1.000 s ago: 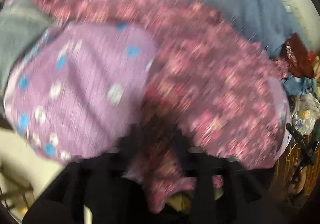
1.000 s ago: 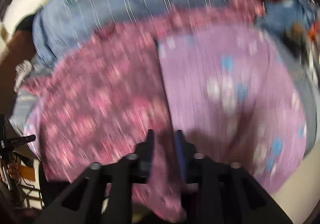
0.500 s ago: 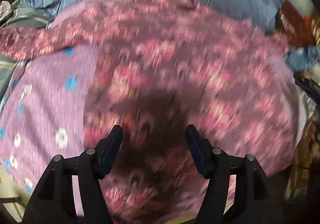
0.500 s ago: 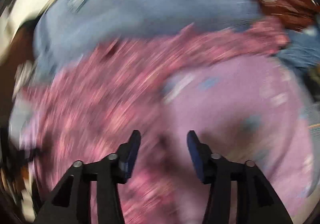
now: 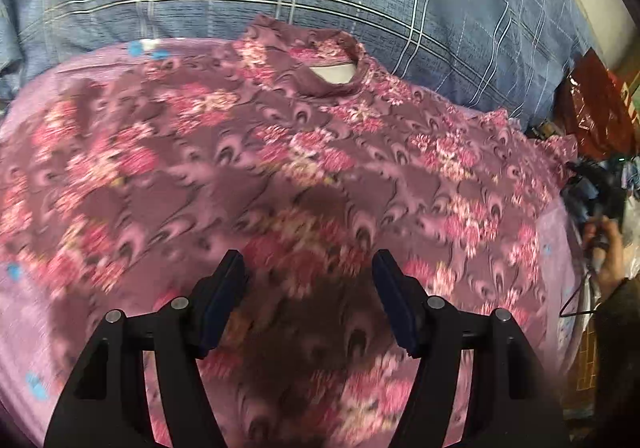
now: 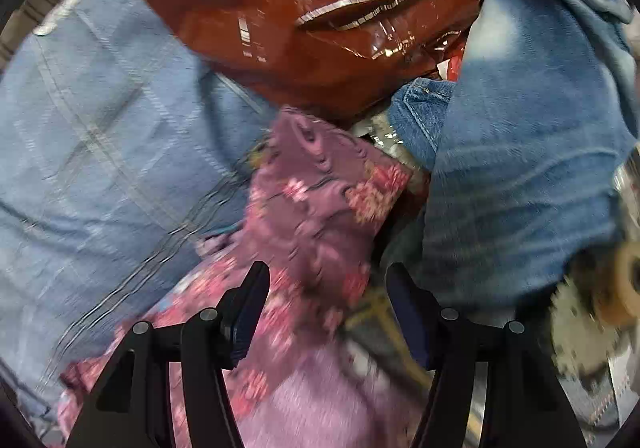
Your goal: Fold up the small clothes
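Purple floral top (image 5: 304, 168) (pink blooms)

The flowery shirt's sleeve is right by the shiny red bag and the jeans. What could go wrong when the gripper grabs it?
1. The right gripper is open over the sleeve, which ends beside the jeans and the red bag. It might pinch or drag those too.
2. The flowery shirt lies on a lilac dotted cloth. The open left gripper could catch both layers.
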`<state>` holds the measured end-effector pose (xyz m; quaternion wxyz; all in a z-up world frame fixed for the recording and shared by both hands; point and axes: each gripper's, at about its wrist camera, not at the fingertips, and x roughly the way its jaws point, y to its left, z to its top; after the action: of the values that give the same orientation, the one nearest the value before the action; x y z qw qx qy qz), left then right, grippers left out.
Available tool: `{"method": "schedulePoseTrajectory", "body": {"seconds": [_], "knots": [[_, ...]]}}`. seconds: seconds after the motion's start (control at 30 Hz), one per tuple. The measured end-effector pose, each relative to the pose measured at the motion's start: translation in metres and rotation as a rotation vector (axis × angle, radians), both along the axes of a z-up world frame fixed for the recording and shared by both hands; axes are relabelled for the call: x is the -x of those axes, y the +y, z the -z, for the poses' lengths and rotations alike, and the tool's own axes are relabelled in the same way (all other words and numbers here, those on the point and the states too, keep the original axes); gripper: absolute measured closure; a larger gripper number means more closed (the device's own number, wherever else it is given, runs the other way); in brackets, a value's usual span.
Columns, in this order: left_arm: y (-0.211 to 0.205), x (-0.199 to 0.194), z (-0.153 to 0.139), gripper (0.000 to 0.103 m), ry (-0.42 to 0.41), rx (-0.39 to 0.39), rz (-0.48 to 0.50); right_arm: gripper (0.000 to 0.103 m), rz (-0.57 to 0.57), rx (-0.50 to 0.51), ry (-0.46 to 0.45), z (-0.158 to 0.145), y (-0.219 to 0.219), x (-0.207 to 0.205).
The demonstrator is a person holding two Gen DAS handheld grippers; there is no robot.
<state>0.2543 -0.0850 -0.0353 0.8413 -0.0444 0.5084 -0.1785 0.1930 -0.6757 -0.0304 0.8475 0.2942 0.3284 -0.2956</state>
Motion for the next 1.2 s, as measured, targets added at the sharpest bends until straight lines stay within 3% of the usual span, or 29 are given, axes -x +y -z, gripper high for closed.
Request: {"method": "schedulePoseTrajectory", "body": {"seconds": [0.13,0.2,0.23,0.27,0.47,0.73,0.93,1.13,1.2], "knots": [[0.001,-0.008,0.008,0.037,-0.005,0.031,0.003,0.04,0.032,0.008,0.023,0.016,-0.01,-0.017],[0.004,-0.01,0.01,0.037,-0.007,0.035,0.007,0.058,0.033,0.029,0.001,0.018,-0.012,-0.015],[0.006,-0.01,0.01,0.037,-0.016,0.033,0.002,0.086,0.023,0.018,-0.007,0.018,-0.014,-0.016],[0.008,-0.011,0.009,0.037,-0.029,0.026,-0.013,0.091,0.015,-0.002,-0.006,0.018,-0.015,-0.016],[0.026,-0.019,0.008,0.037,-0.035,-0.013,-0.095,0.094,-0.022,0.133,-0.045,-0.02,0.034,-0.006],[0.053,-0.023,0.012,0.037,0.026,0.027,-0.148,0.094,-0.351,0.138,-0.081,-0.053,0.174,-0.032],[0.071,-0.018,0.006,0.037,0.043,0.086,-0.157,0.094,-0.602,0.089,-0.056,-0.041,0.306,-0.058],[0.102,-0.018,-0.005,0.037,0.043,0.192,-0.197,0.093,-0.826,0.004,0.0,-0.003,0.415,-0.069],[0.108,-0.017,-0.006,0.037,0.052,0.225,-0.196,0.089,-0.91,-0.033,0.06,0.015,0.45,-0.068]]}}
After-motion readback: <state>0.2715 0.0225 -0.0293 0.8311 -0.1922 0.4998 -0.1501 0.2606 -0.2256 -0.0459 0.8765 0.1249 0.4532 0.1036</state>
